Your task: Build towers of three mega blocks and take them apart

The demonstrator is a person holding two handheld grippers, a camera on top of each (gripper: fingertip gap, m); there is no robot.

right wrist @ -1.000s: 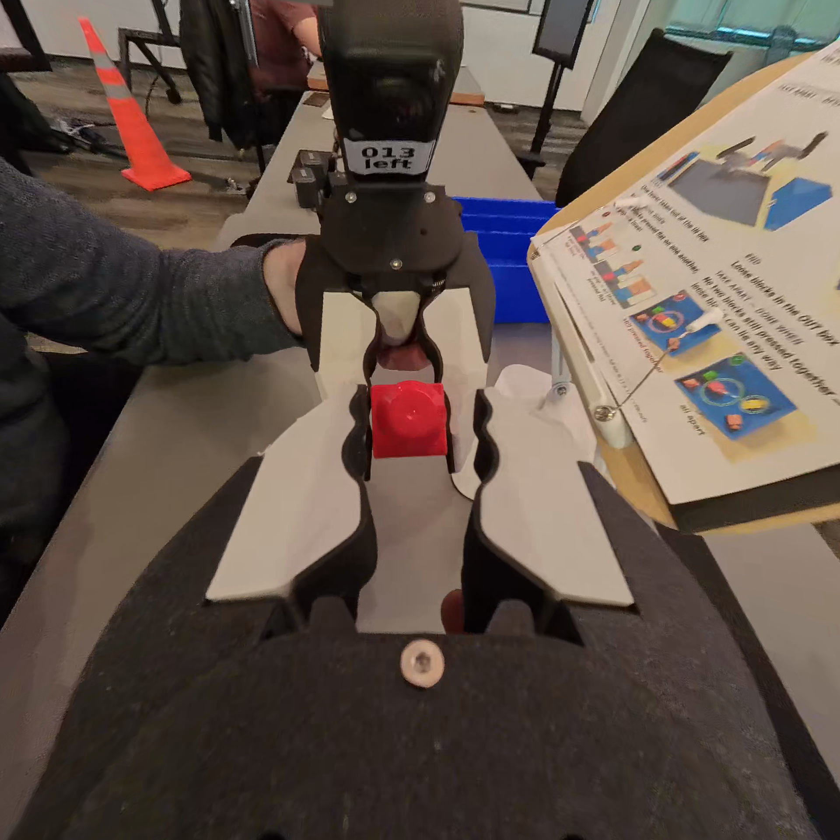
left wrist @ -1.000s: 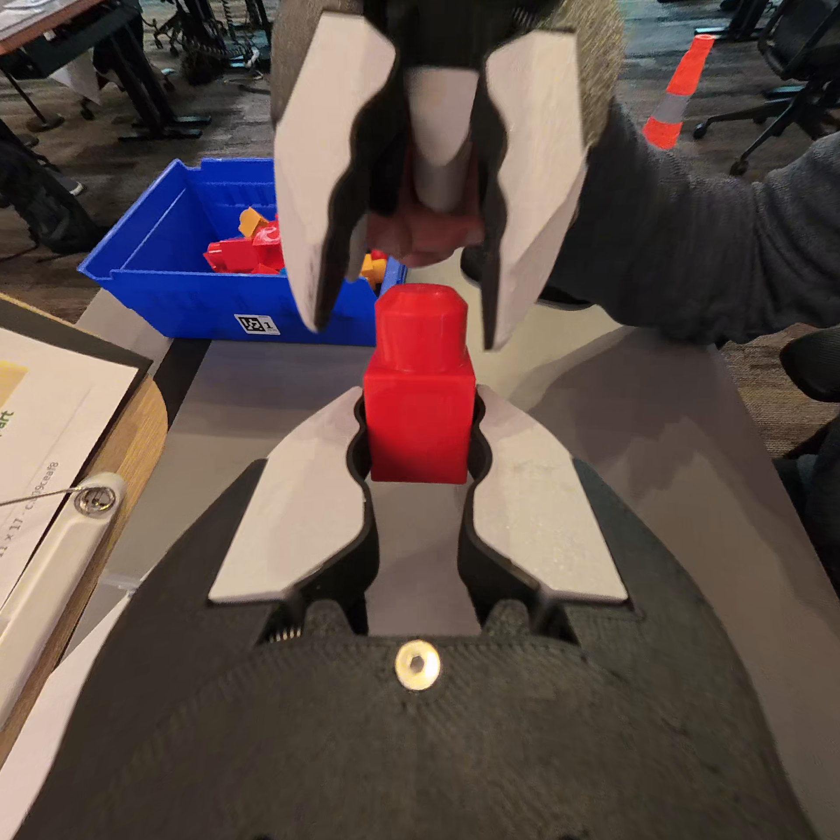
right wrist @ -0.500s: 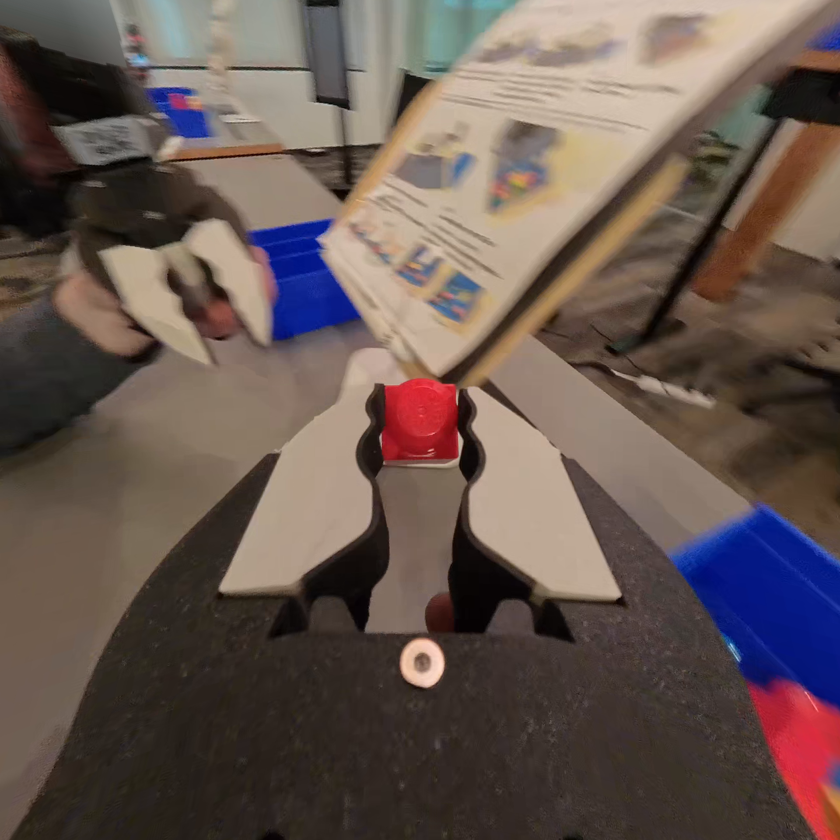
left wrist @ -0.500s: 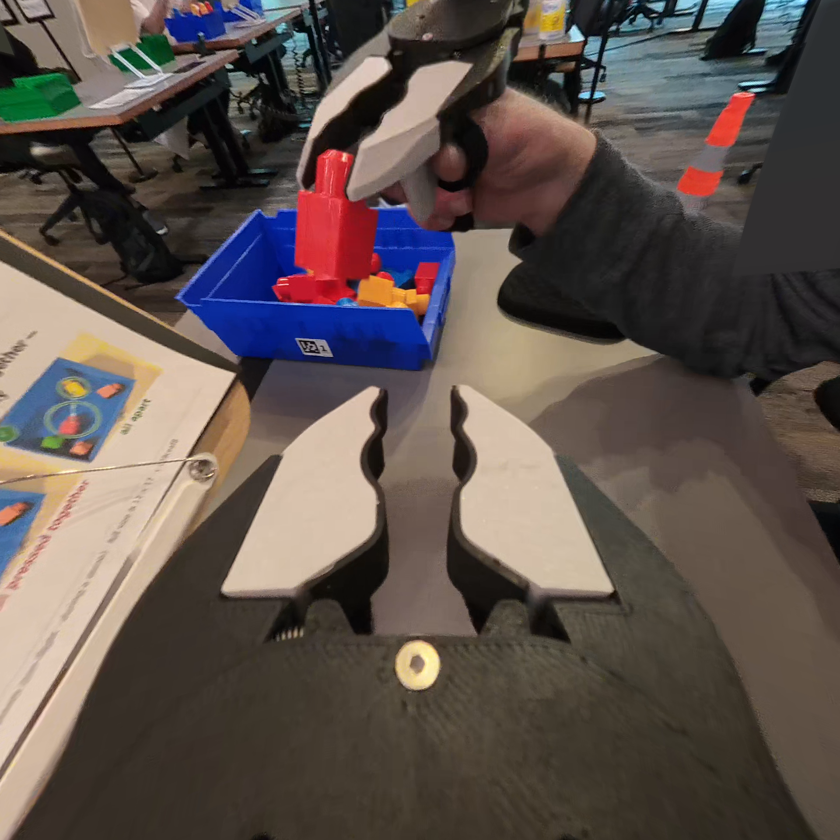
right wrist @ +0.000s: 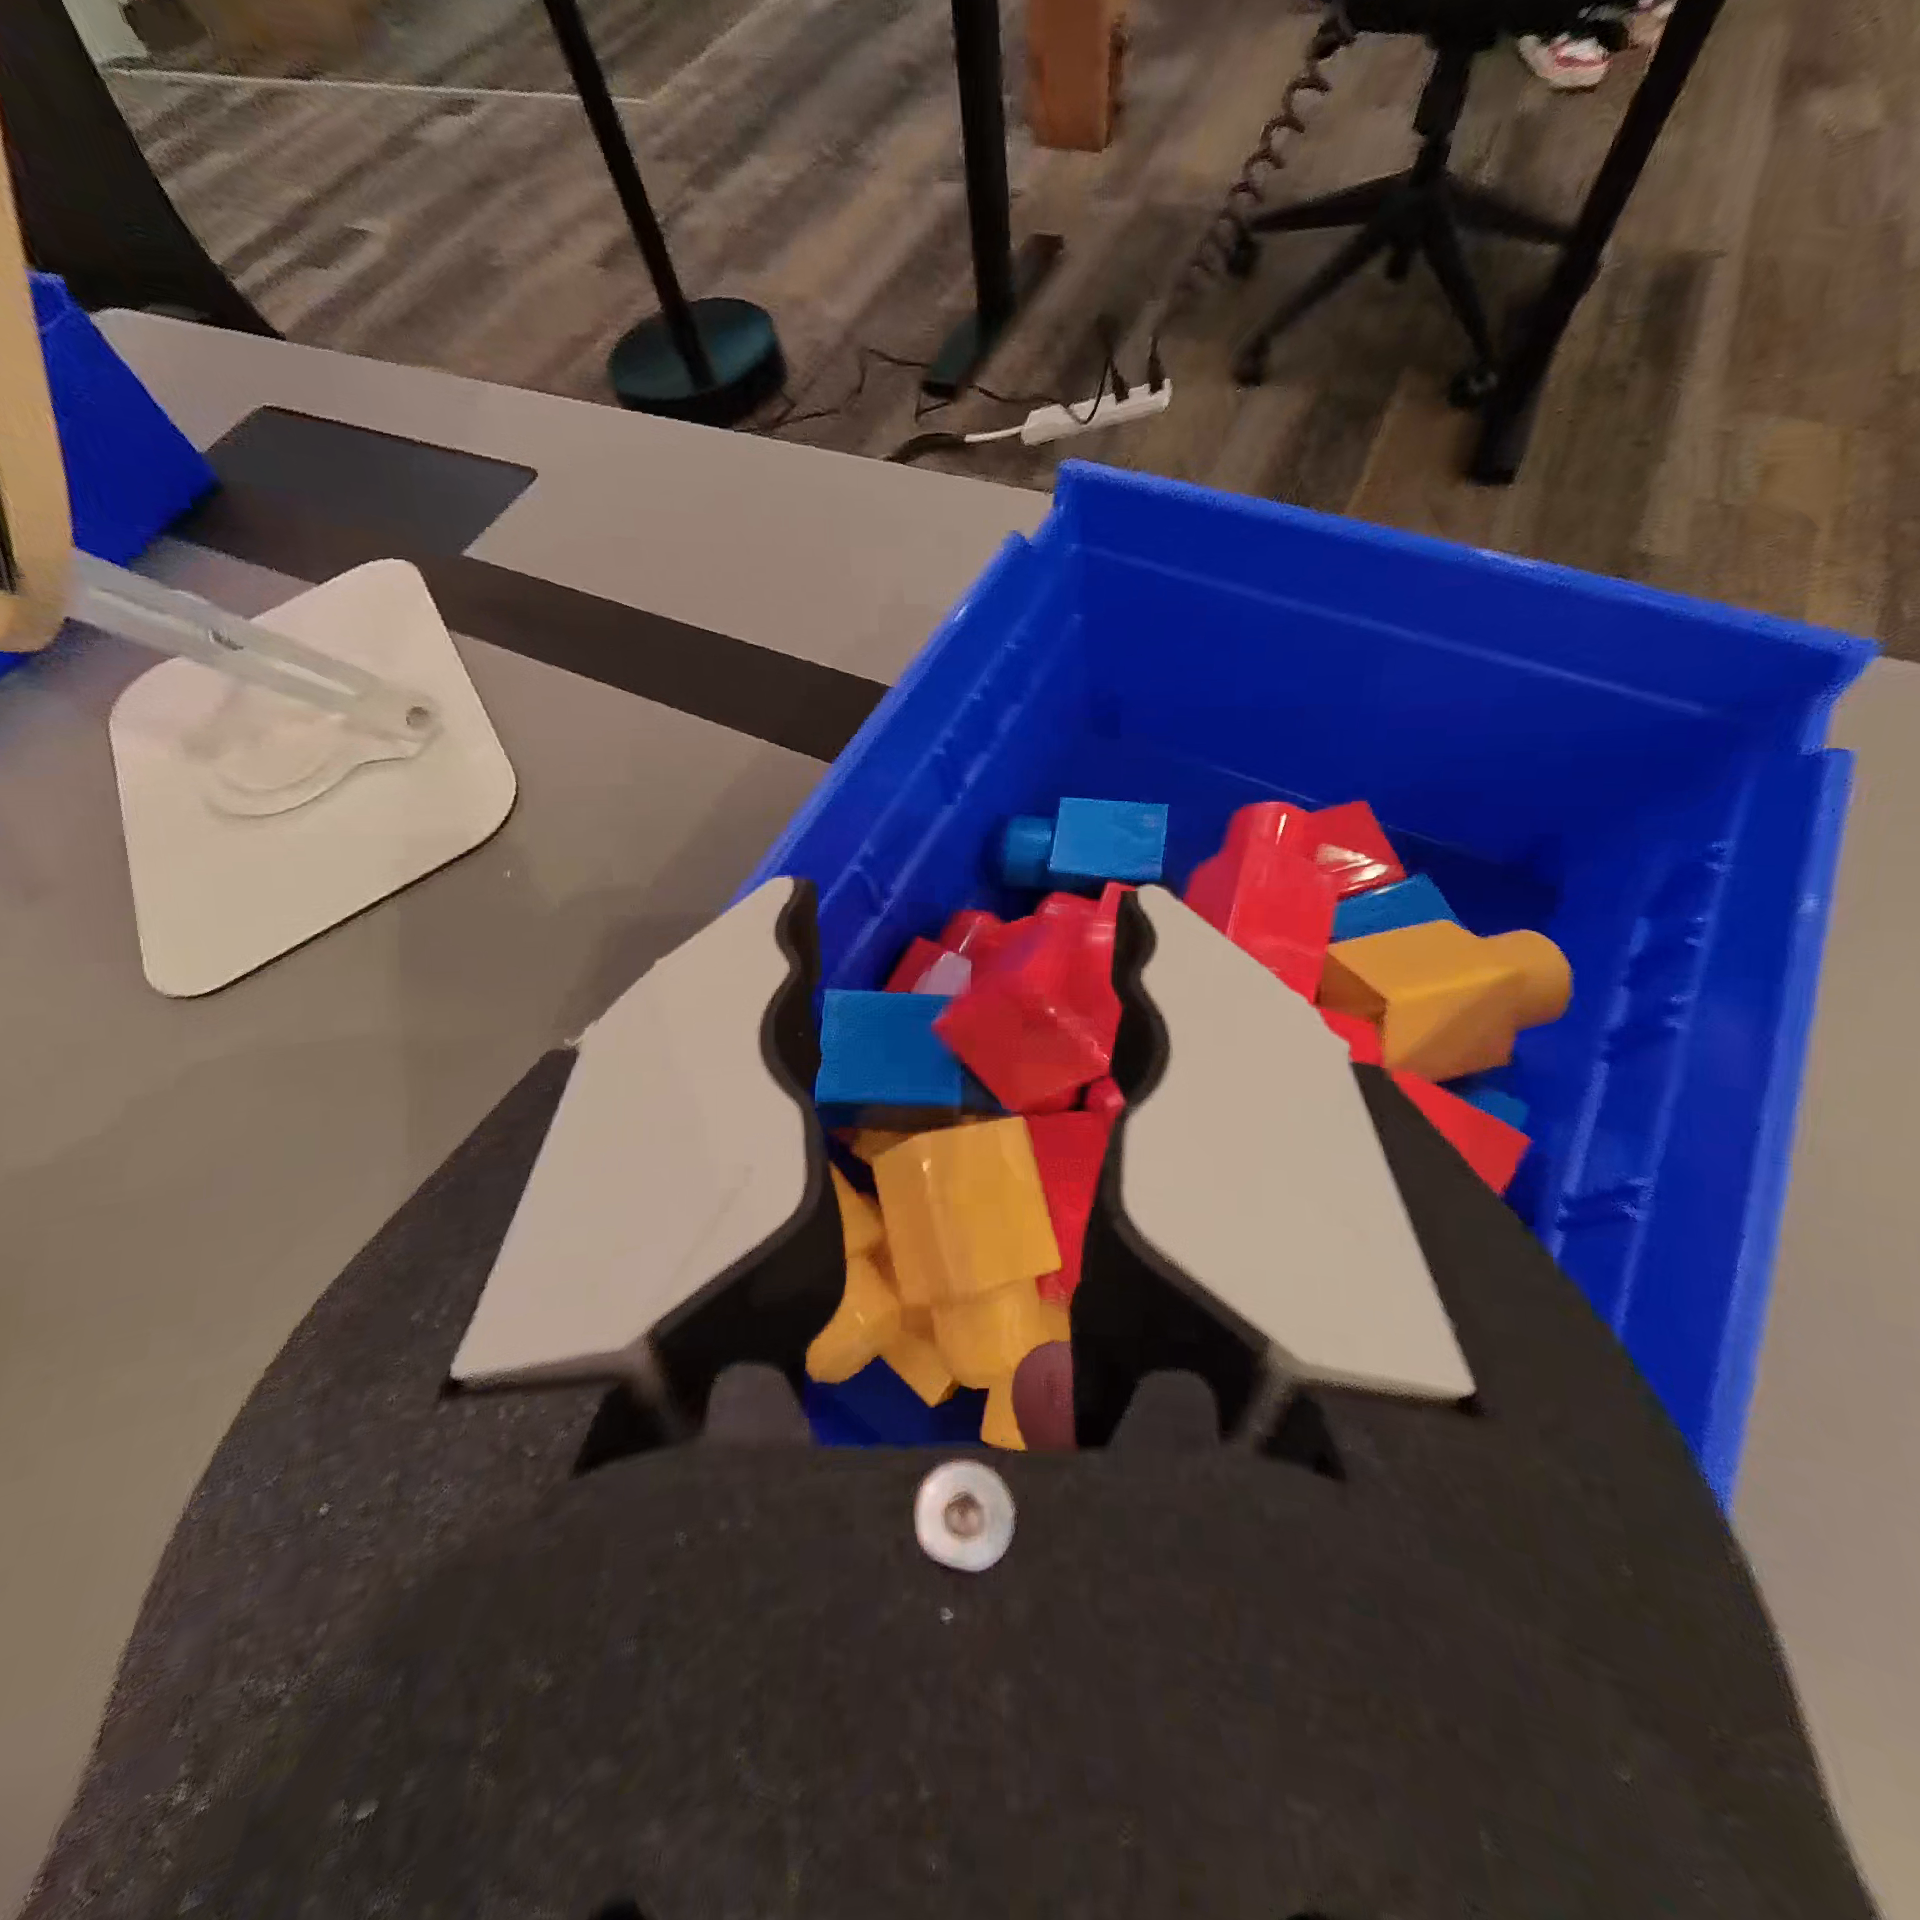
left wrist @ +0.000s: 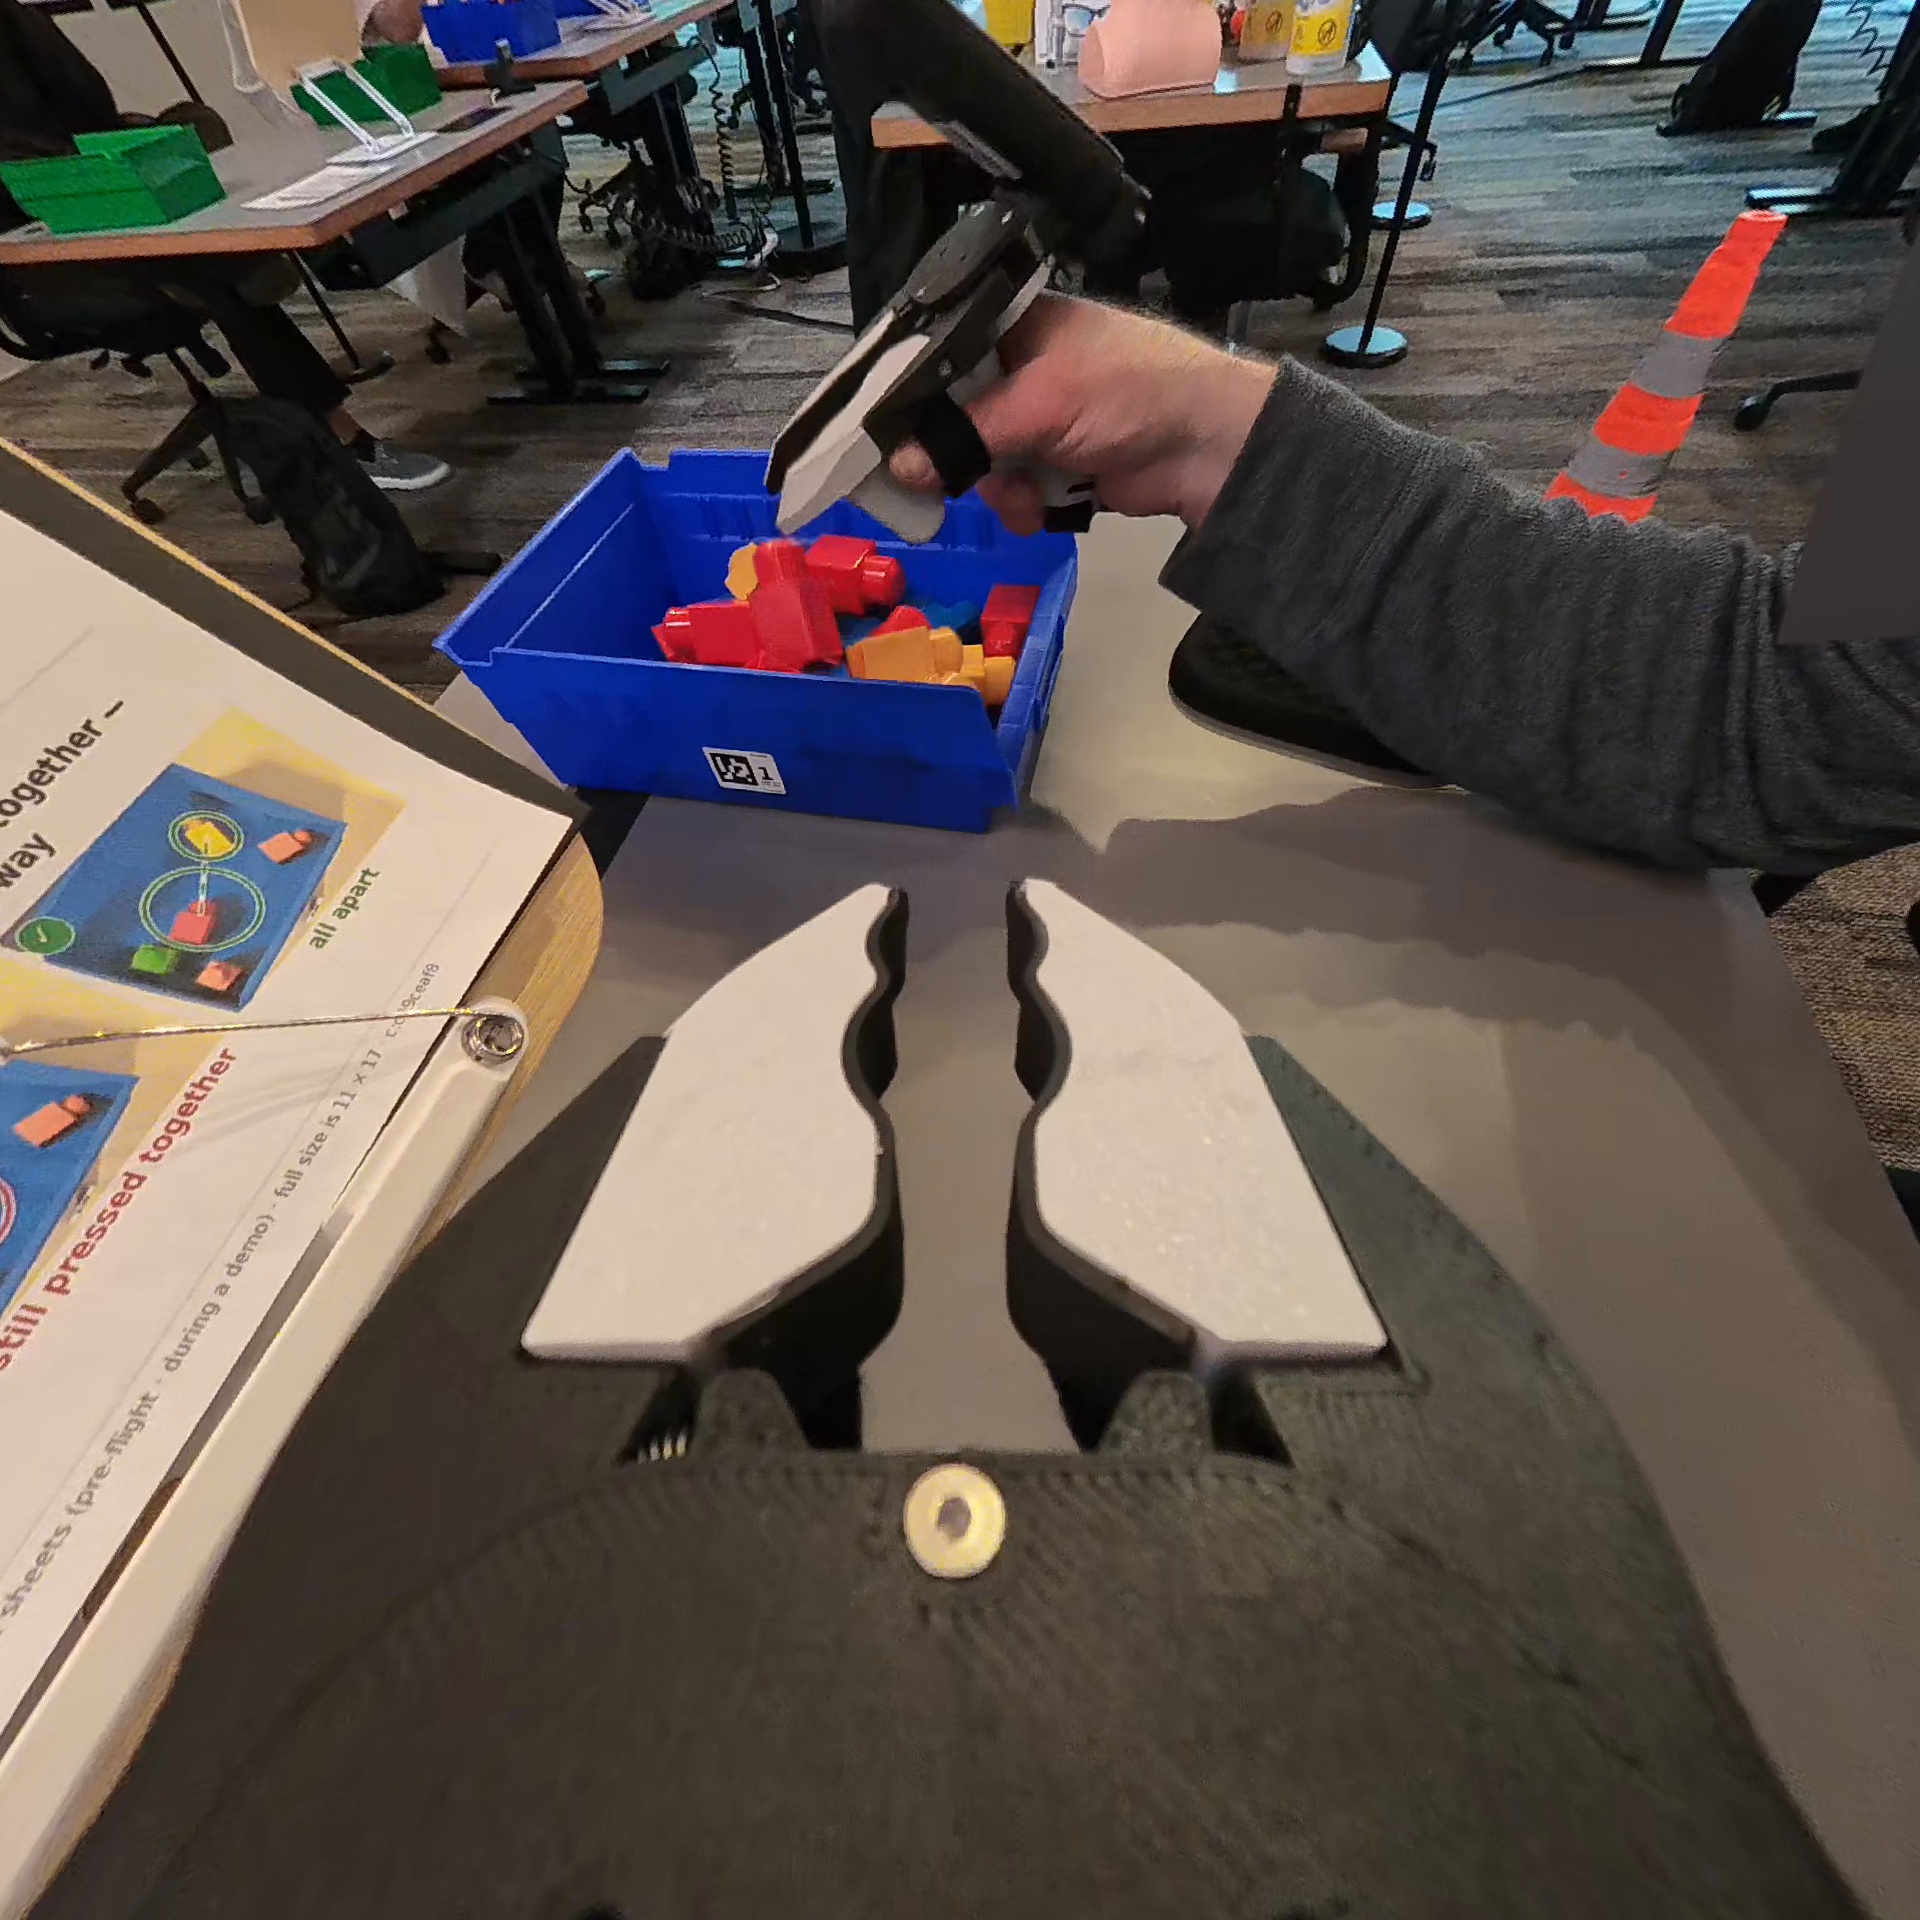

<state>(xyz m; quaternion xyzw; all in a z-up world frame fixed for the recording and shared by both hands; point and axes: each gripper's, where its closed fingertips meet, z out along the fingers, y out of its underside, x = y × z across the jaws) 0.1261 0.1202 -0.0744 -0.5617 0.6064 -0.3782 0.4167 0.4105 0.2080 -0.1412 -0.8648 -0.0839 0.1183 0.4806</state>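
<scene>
Jaws parted both grippers; right gripper (right wrist: 961, 966) over blue bin (right wrist: 1455, 613).

A printed instruction sheet (left wrist: 208, 1039) lies on a tilted wooden board (left wrist: 561, 935) at the left edge of the grey table (left wrist: 1455, 1039), with a thin wire and a metal eyelet (left wrist: 494, 1034) at its corner. Beyond the table an orange traffic cone (left wrist: 1673, 364) stands on the floor, and green bins (left wrist: 114, 187) sit on a far desk. From the other side, a white stand base (right wrist: 301, 769) rests on the table, and a white power strip (right wrist: 1091, 410) lies on the floor near a black pole base (right wrist: 696, 358)
</scene>
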